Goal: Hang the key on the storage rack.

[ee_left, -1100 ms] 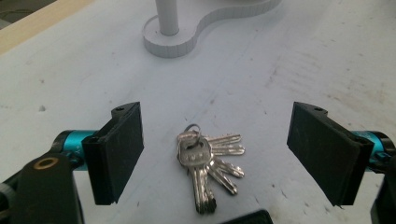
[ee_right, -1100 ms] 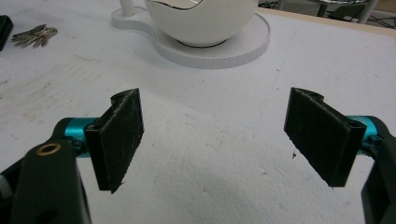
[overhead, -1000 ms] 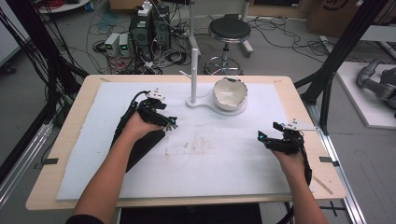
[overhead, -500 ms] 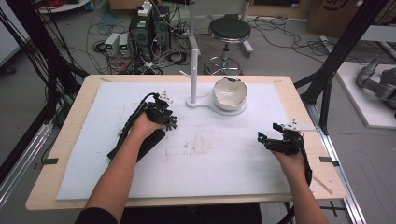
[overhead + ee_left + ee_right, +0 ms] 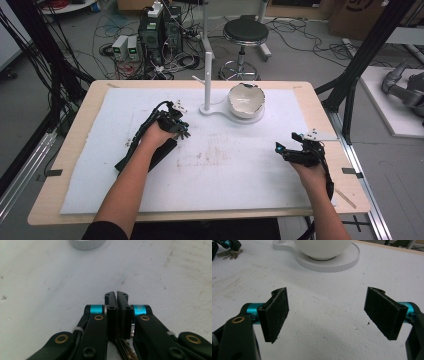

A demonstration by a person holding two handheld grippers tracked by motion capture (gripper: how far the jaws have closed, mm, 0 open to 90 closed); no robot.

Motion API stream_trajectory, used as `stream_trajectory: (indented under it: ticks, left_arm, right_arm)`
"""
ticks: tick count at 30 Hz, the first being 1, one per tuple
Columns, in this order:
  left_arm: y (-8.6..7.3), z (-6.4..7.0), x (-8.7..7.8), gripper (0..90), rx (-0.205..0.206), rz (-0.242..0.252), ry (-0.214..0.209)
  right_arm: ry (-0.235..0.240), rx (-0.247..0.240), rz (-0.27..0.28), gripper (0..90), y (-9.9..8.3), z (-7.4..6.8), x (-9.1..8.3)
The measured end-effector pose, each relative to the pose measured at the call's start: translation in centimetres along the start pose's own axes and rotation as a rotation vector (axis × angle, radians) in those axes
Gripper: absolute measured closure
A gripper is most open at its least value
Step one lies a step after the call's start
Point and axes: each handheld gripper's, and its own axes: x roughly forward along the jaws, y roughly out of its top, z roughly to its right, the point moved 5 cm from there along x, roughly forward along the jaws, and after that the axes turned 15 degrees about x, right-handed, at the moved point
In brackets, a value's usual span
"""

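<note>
My left gripper [image 5: 181, 130] rests left of centre on the white sheet, its jaws pressed together [image 5: 116, 293] on a bunch of brass keys [image 5: 125, 351]. The right gripper view shows those keys [image 5: 229, 253] lying on the sheet under that gripper. My right gripper [image 5: 286, 142] hovers low at the right side, its jaws wide apart [image 5: 327, 293] with bare sheet between them. A white bowl [image 5: 246, 99] with a jagged rim sits on a white stand base [image 5: 332, 263] at the back, ahead of both grippers.
A thin white post [image 5: 207, 80] rises from the stand's left end. The scuffed white sheet [image 5: 225, 170] covers most of the wooden table [image 5: 320, 107]. Black frame struts, cables, a stool and electronics stand on the floor beyond the table.
My left gripper has shifted slightly right and toward the table's middle, still shut. The right gripper has stayed where it was, open.
</note>
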Motion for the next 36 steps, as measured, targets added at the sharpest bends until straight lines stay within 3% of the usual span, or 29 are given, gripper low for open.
stream_trajectory:
  ticks: [8, 11, 19, 25, 27, 31, 35, 36]
  left_arm:
    - [0.0, -0.1, -0.4, 88.4, -0.004, 0.014, -0.004]
    - [0.4, -0.4, -1.4, 88.8, -0.011, 0.069, -0.011]
    - [1.0, -0.6, -3.5, 89.0, -0.038, 0.149, -0.011]
    - [2.0, -0.5, -5.5, 89.1, -0.044, 0.209, -0.016]
    - [2.4, -0.6, -6.4, 89.1, -0.056, 0.257, -0.019]
    - [3.2, -0.7, -8.0, 89.1, -0.052, 0.284, -0.013]
    - [4.7, -0.9, -9.9, 89.1, -0.040, 0.335, -0.004]
    - [5.8, -1.0, -10.8, 89.1, -0.030, 0.358, -0.002]
  right_arm:
    - [0.002, -0.003, 0.001, 20.1, 0.0, 0.0, 0.0]
    - [0.003, -0.001, 0.001, 20.1, 0.0, 0.0, -0.1]
    - [0.006, -0.006, 0.000, 20.1, -0.1, 0.0, 0.0]
    - [0.005, -0.005, -0.001, 20.1, -0.1, -0.1, 0.0]
    - [0.007, -0.006, -0.001, 20.1, -0.1, -0.2, 0.1]
    - [0.006, -0.008, 0.000, 20.1, -0.1, -0.2, 0.1]
    - [0.008, -0.008, 0.000, 20.1, 0.0, -0.2, 0.1]
    - [0.008, -0.010, 0.001, 20.1, 0.0, -0.2, 0.1]
